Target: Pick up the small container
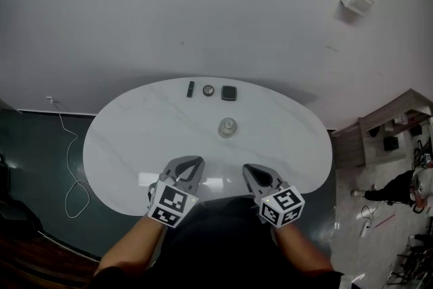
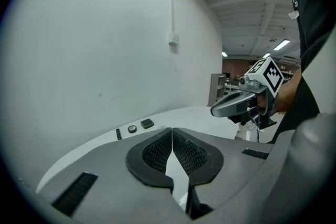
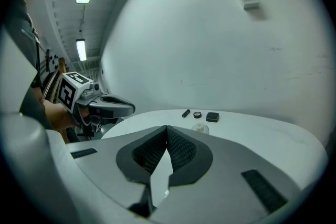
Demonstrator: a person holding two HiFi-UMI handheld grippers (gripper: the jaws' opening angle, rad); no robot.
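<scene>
In the head view, the left gripper (image 1: pixel 194 162) is held at about 7 o'clock from the frame's centre, its tip turned toward 1 o'clock. The right gripper (image 1: pixel 251 170) is held at about 5 o'clock, its tip turned toward 11 o'clock. Both pairs of jaws are seen pressed together with nothing between them. The left forearm (image 1: pixel 132 243) and right forearm (image 1: pixel 302 248) are kept bare and bent inward.

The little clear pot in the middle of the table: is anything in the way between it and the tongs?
Nothing visible. Only bare white table lies between the small container and the left tongs and right tongs, both shut and empty at the near edge. Three small dark things sit beyond it, by the far edge.
</scene>
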